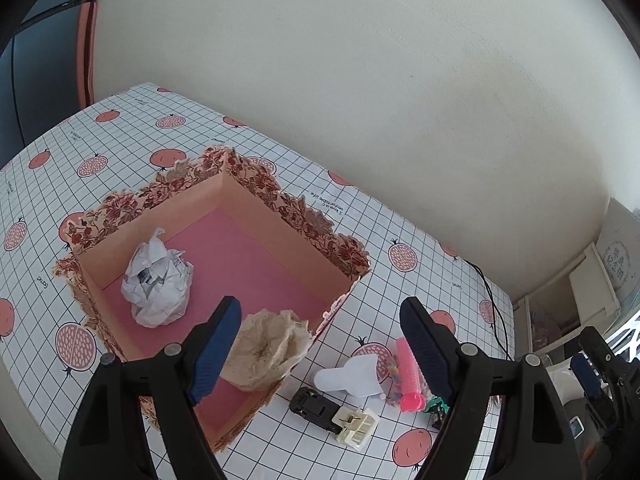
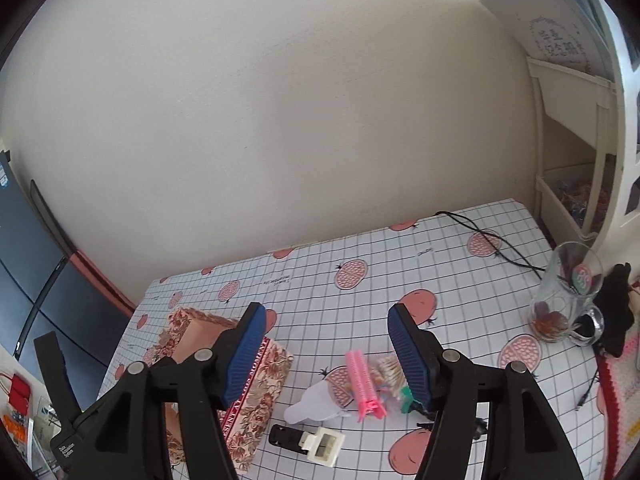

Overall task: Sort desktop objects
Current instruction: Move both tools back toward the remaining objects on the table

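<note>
A floral cardboard box [image 1: 280, 216] with a pink floor stands on the table; it also shows in the right wrist view [image 2: 260, 392]. Inside lie a crumpled white paper ball [image 1: 158, 280] and a beige crumpled tissue [image 1: 268, 348] at its near corner. My left gripper [image 1: 320, 344] is open and empty above the box's near corner. Beside the box lie a white scoop [image 1: 352, 376], a pink hair curler [image 1: 410, 376], a black-and-cream toy truck [image 1: 336, 416] and a small green item [image 1: 434, 404]. My right gripper [image 2: 324, 356] is open and empty above the curler [image 2: 364, 384], scoop [image 2: 312, 404] and truck [image 2: 308, 440].
A glass mug [image 2: 564, 296] stands at the table's right side beside a black object [image 2: 616, 304]. A black cable [image 2: 492, 244] runs along the back right. A white shelf unit [image 2: 572, 140] stands to the right. The wall runs close behind the table.
</note>
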Motion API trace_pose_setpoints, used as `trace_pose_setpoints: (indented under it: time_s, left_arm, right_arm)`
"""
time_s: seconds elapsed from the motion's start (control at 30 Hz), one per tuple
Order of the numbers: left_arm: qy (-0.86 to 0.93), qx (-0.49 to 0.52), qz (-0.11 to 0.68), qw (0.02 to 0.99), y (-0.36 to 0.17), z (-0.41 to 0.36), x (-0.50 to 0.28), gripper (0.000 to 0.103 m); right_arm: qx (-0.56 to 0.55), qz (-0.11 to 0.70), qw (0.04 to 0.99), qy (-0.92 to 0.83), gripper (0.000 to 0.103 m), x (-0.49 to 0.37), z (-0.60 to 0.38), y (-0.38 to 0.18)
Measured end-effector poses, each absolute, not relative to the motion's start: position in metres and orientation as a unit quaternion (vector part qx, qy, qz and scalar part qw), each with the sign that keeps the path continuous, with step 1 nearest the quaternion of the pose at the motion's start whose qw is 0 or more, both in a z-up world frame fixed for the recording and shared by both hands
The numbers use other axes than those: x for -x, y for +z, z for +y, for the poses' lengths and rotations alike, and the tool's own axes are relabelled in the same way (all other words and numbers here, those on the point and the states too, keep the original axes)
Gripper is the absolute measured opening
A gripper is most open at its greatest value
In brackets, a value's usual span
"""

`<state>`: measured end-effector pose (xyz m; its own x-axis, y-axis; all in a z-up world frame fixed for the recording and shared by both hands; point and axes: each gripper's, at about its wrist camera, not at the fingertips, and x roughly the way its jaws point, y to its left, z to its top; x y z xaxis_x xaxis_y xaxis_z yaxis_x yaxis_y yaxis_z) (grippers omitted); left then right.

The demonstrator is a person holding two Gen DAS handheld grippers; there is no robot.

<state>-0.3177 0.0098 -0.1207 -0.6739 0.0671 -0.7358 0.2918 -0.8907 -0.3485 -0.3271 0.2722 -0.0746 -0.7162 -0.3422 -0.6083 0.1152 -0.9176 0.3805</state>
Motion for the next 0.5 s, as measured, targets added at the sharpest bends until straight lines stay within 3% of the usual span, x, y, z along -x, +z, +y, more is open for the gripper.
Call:
trace_pose_setpoints:
  time_s: [0.5]
  left_arm:
    - [-0.875,-0.451,0.175,0.012,-0.144,0.06,0.331,0.082]
  right_arm:
    - [-0.47,-0.143,0.059,-0.869,0.067,0.351,0.302,-0.16]
